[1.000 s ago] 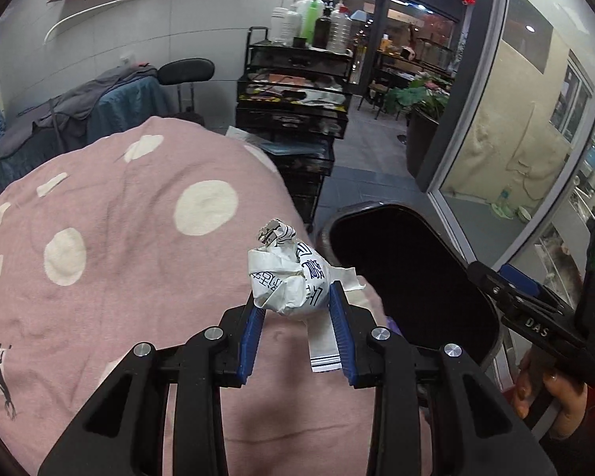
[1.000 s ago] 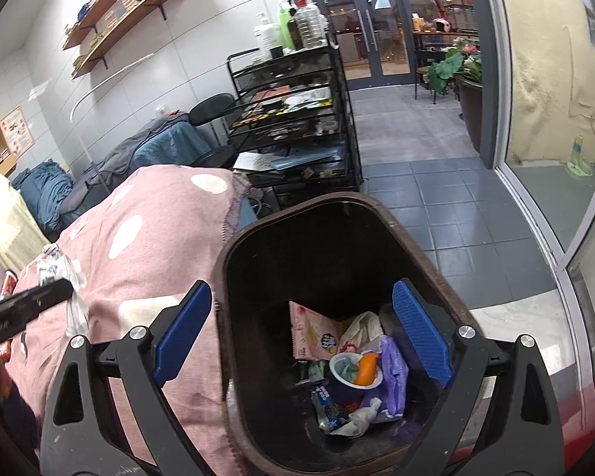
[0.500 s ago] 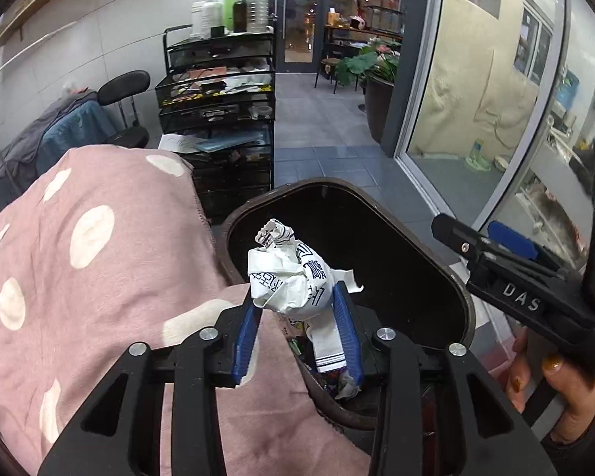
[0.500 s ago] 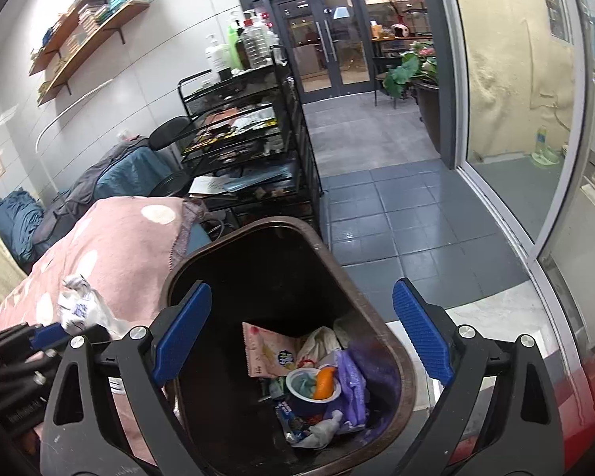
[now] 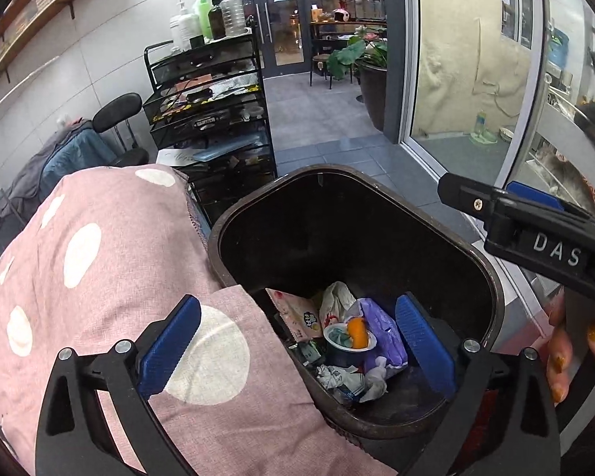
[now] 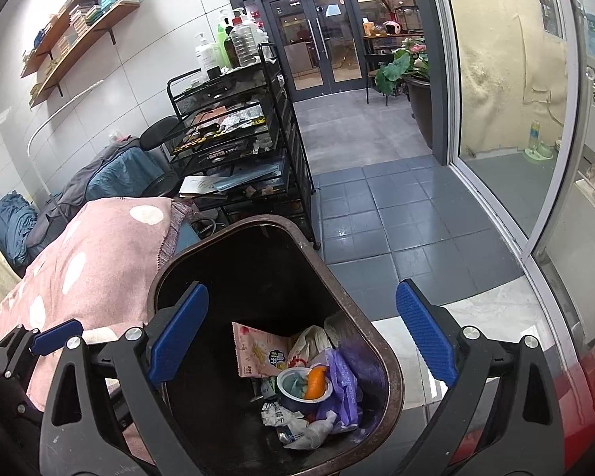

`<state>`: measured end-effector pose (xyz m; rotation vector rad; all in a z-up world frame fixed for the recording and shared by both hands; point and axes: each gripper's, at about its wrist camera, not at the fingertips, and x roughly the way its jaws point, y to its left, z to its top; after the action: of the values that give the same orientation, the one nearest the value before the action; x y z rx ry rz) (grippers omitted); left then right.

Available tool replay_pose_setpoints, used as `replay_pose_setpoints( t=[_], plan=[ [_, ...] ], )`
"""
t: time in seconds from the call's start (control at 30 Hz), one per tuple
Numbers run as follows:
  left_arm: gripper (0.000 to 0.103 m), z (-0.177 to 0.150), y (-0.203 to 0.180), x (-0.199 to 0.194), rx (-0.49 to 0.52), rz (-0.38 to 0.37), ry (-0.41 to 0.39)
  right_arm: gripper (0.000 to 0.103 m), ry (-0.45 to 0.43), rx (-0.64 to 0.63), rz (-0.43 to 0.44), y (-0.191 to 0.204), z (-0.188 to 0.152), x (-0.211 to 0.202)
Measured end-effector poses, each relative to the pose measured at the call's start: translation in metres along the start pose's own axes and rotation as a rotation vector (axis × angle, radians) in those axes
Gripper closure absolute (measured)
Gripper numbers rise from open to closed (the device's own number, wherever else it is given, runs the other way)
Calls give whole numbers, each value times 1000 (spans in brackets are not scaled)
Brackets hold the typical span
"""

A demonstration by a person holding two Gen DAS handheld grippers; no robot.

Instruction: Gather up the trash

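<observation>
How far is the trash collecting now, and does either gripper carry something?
Done: a crumpled white printed paper wad lies in the dark brown plastic bin beside a pink snack wrapper and a small cup with orange peel. In hand: nothing; the left gripper is opening over the bin with nothing between its fingers, and the right gripper is open. Left: no other trash shows on the pink dotted blanket.

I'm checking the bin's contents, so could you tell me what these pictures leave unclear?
- Bin bottom, both views: hidden under piled trash.
- Crumpled paper, right wrist view: print too small to read.
- Near rim, left wrist view: behind the left hand-held gripper, whose jaws are opening with nothing between them.
</observation>
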<state>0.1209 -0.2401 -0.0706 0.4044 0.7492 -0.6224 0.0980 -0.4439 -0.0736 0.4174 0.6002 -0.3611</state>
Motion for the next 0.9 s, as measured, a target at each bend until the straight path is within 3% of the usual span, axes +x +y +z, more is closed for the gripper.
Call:
replay_pose_setpoints(
  t=[0.2, 0.47, 0.7, 0.9],
  plan=[
    [5, -1, 2, -15, -30, 2, -52, 7, -7, 5, 3, 1, -2, 0],
    [5, -19, 30, -68, -120, 35, -171, 6, -55, -45, 19, 21, -11, -7],
    [5, -56, 72, -107, -240, 186, -244, 6, -89, -144, 82, 67, -28, -17],
    [5, -90, 99, -138, -333, 285, -286, 5, -171, -269, 154, 125, -50, -37]
  ],
)
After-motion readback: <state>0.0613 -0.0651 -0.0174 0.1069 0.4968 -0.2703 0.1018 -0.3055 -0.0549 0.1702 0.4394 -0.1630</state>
